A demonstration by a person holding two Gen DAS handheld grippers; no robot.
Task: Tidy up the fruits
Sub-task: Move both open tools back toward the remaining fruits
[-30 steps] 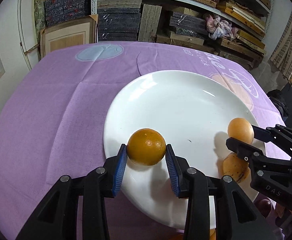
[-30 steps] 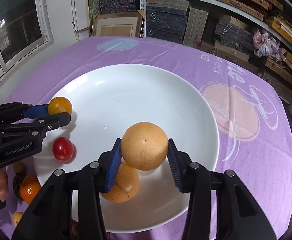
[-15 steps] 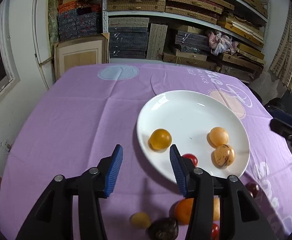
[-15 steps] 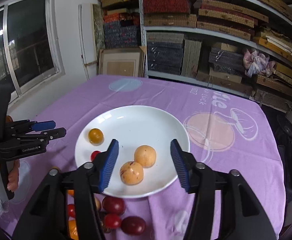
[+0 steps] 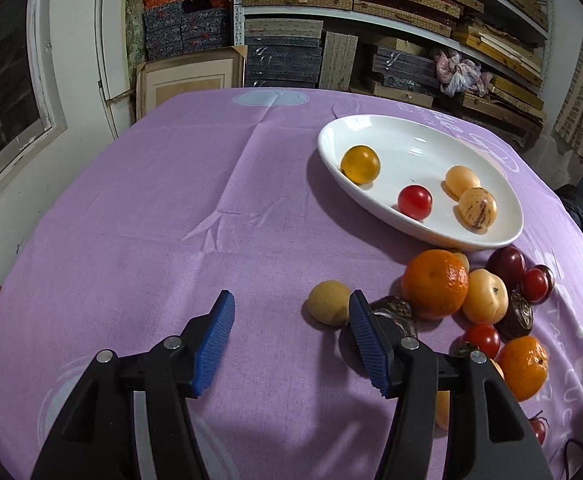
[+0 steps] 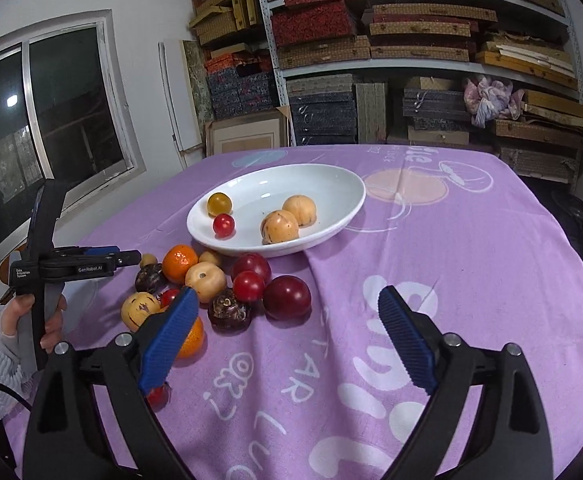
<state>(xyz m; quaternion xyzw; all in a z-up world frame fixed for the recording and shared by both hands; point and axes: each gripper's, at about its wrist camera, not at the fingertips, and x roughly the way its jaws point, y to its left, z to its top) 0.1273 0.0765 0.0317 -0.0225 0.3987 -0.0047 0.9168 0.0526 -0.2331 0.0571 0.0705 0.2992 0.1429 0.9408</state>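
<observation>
Nearest us, our left gripper (image 5: 291,344) and right gripper (image 6: 287,336) both have their fingers spreading apart, with nothing between them, only the purple cloth (image 6: 471,240) of the desk. Just beyond lies the loose heap of fruit (image 6: 211,284), oranges, plums and tomatoes touching one another. Farther off sits the white plate (image 6: 331,188) holding four fruits: a yellow one (image 6: 219,203), a red tomato (image 6: 224,225) and two tan ones (image 6: 280,227).
</observation>
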